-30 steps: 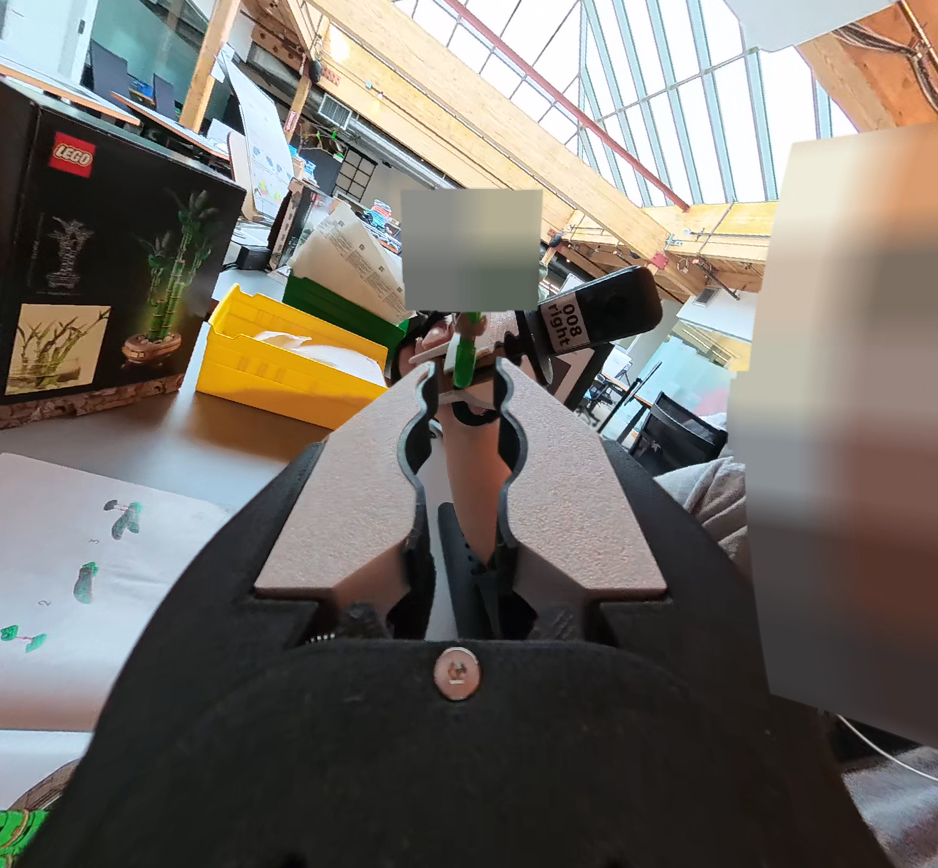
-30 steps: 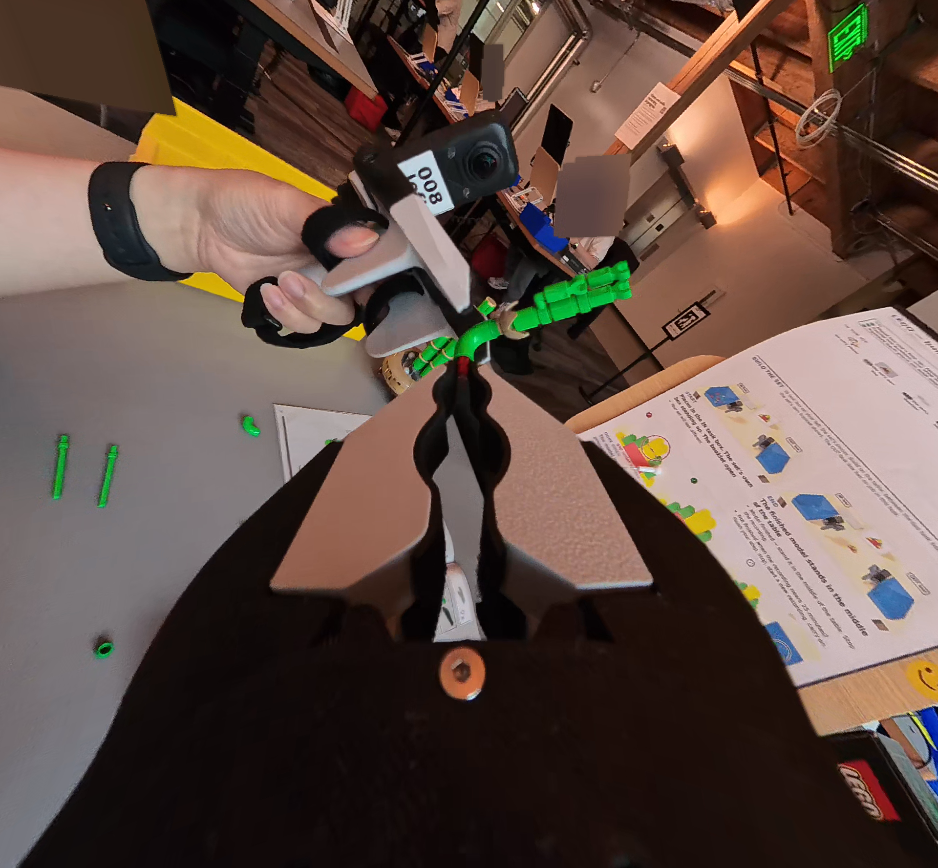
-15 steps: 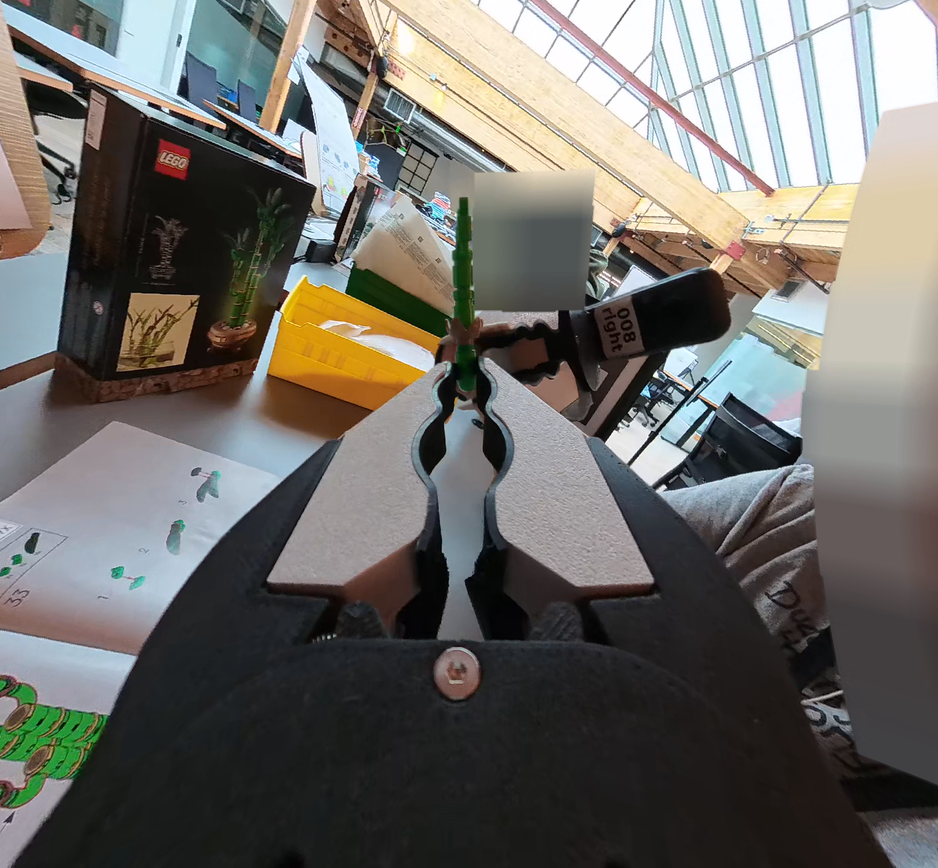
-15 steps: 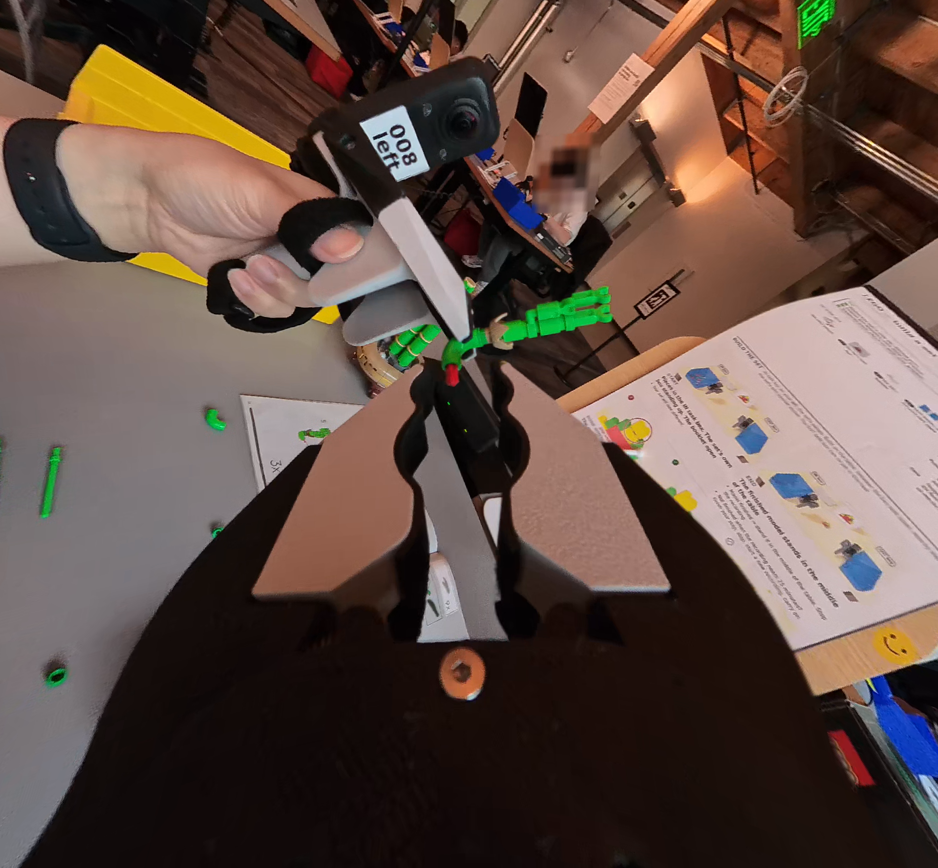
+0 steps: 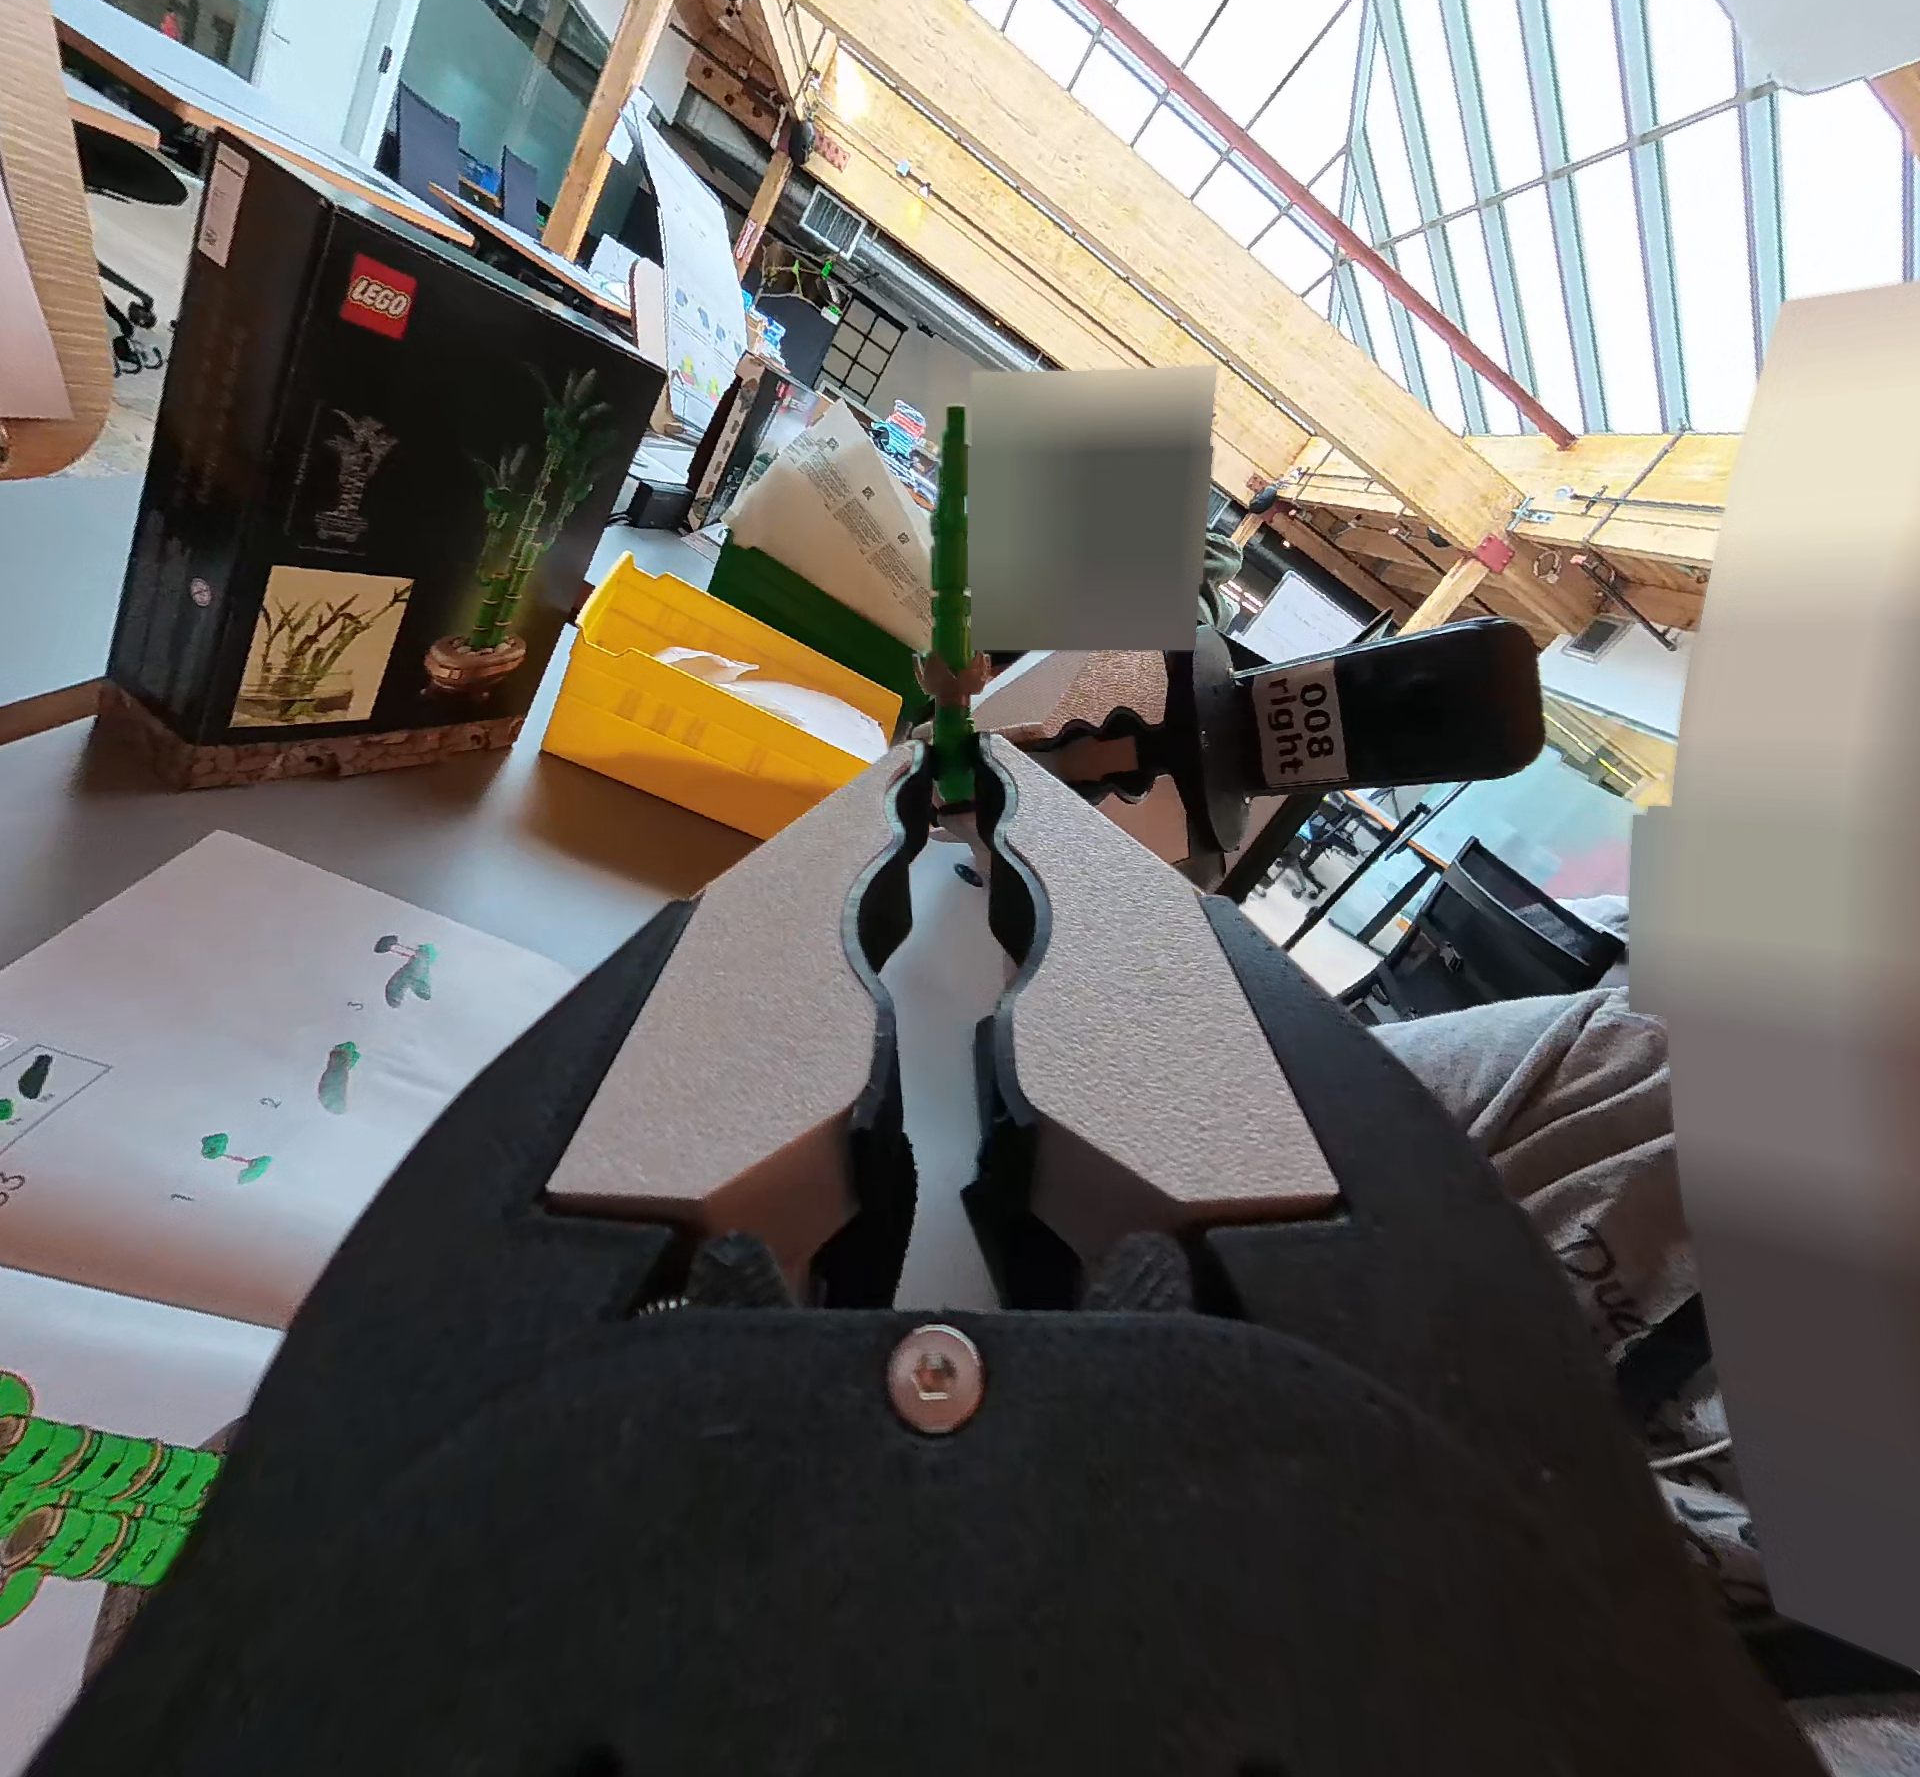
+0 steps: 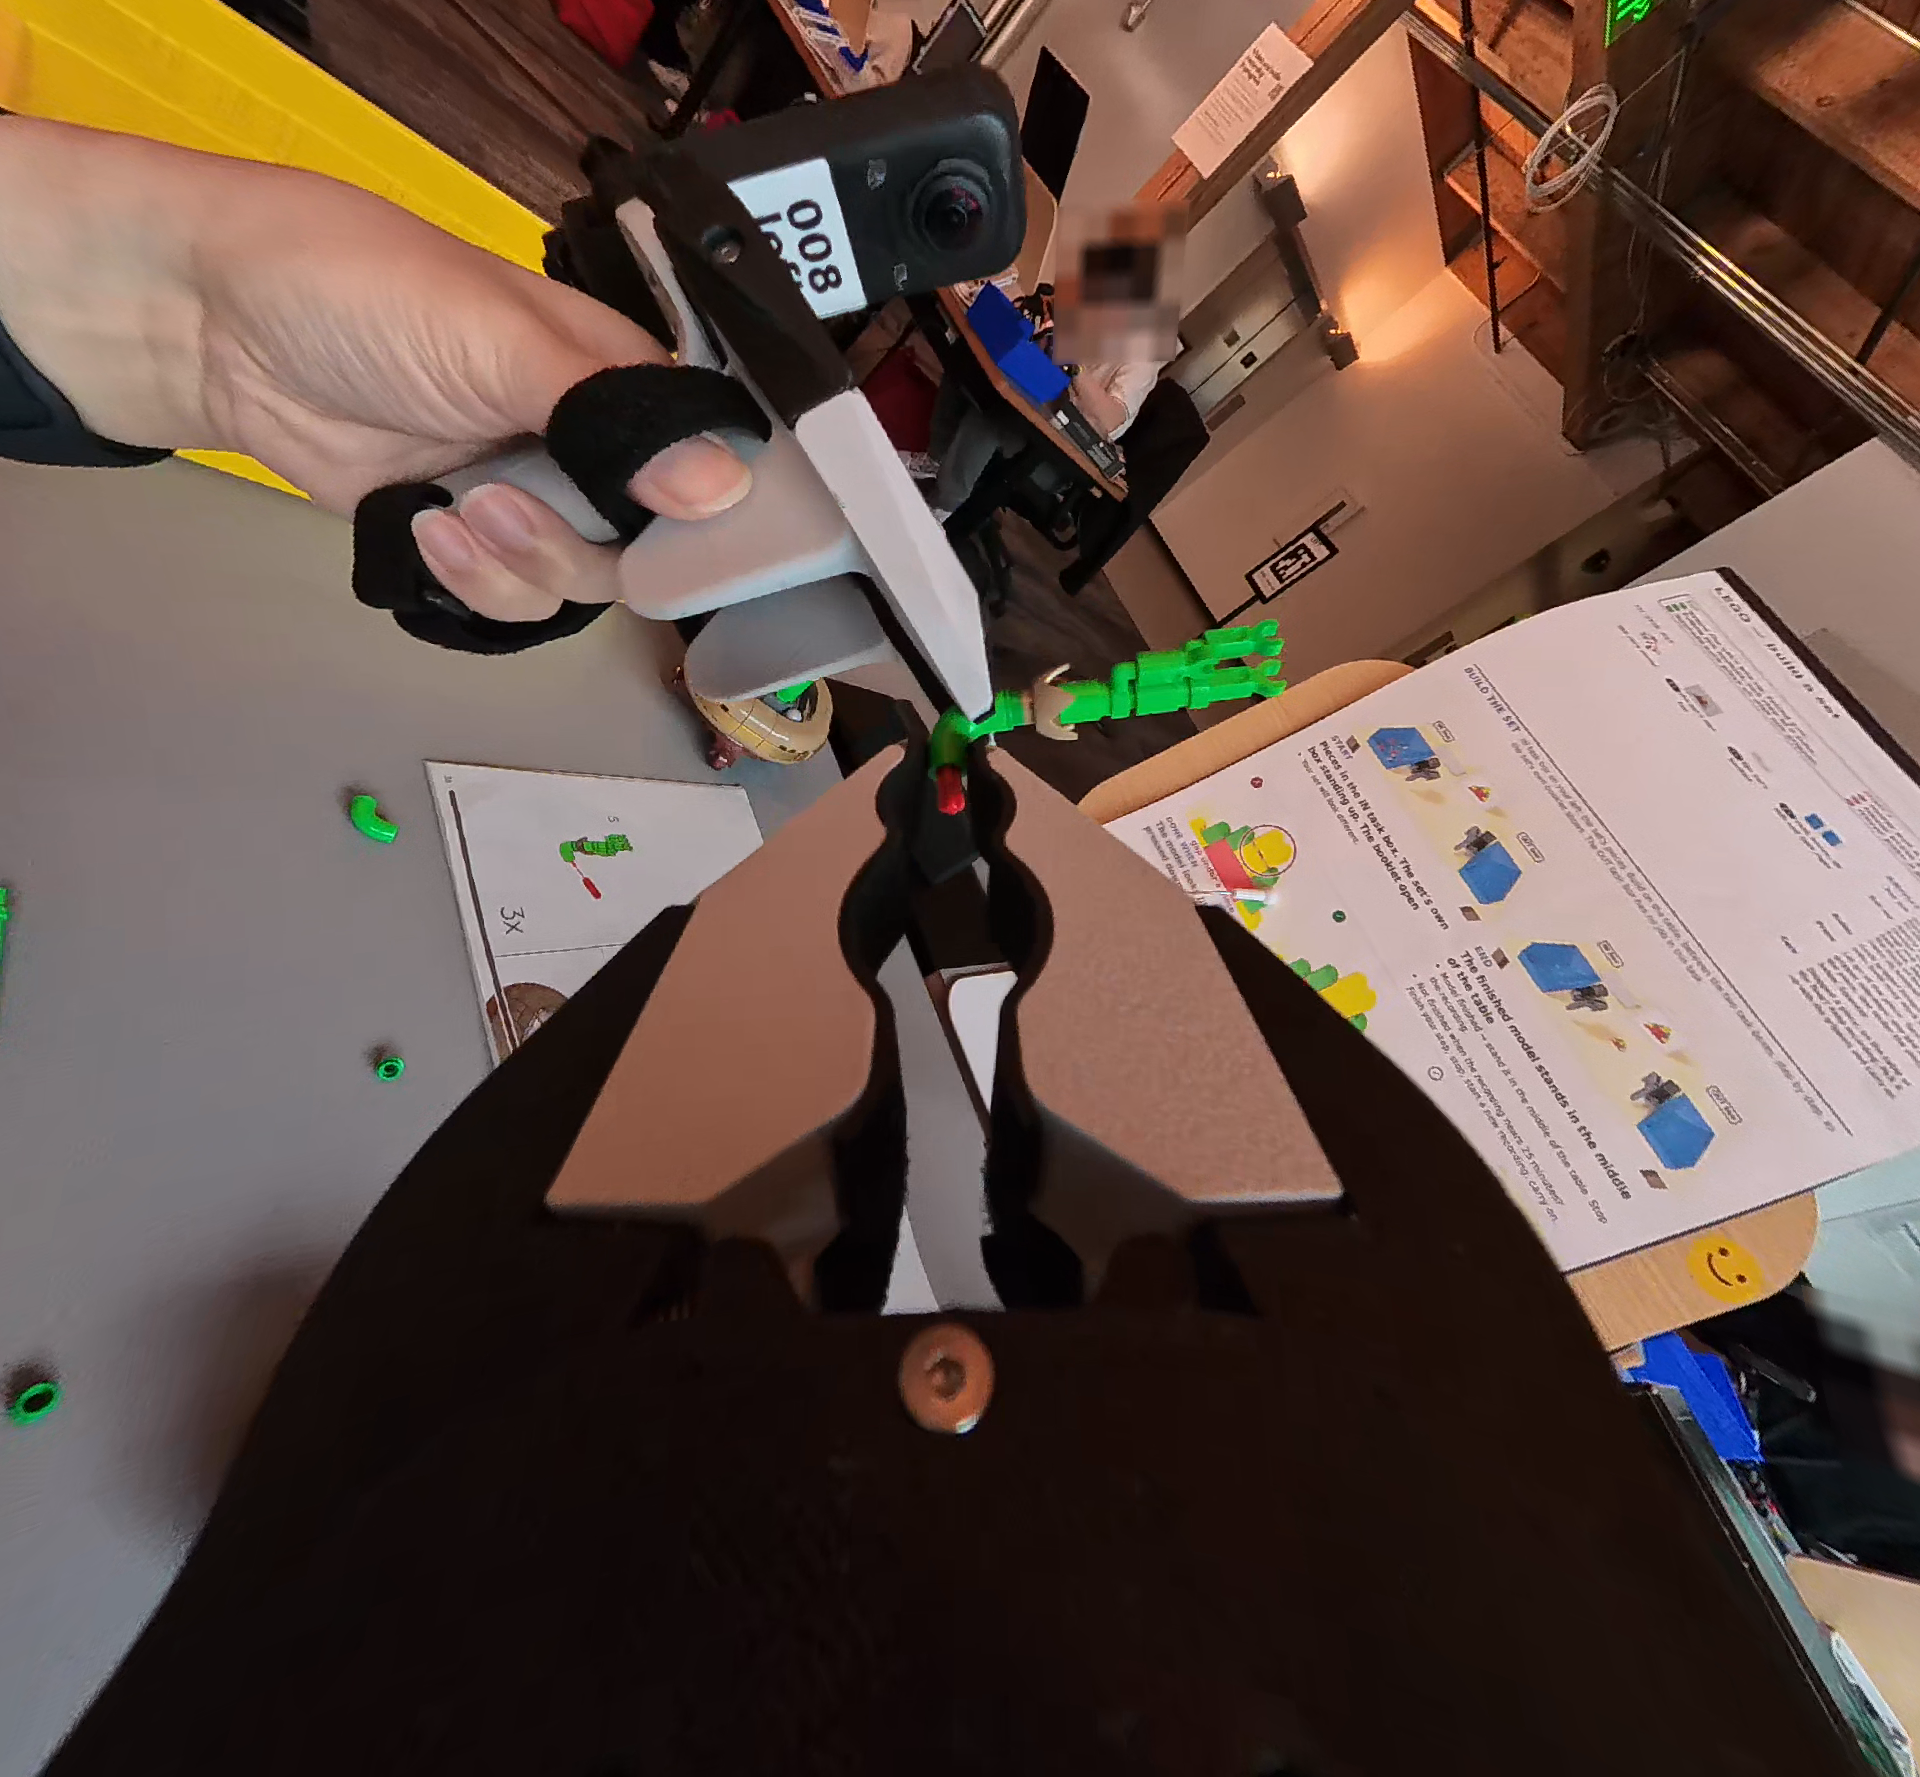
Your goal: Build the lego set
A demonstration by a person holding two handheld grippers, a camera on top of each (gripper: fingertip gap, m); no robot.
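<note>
- Clamping thin green segmented lego stalk (image 5: 954,574) w/ left gripper (image 5: 952,771).
- Right gripper (image 6: 948,777) slightly apart round stalk's red pin end (image 6: 948,797).
- Risk: twisting could snap joints, drop pcs.

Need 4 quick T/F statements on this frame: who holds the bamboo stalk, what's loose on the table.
1. The left gripper pinches the green bamboo stalk. True.
2. The right gripper grips the stalk too. False: its fingers stand apart around the red pin.
3. The yellow bin stands beside the black set box. True.
4. No loose pieces lie on the table. False: a green elbow piece lies there.
</note>
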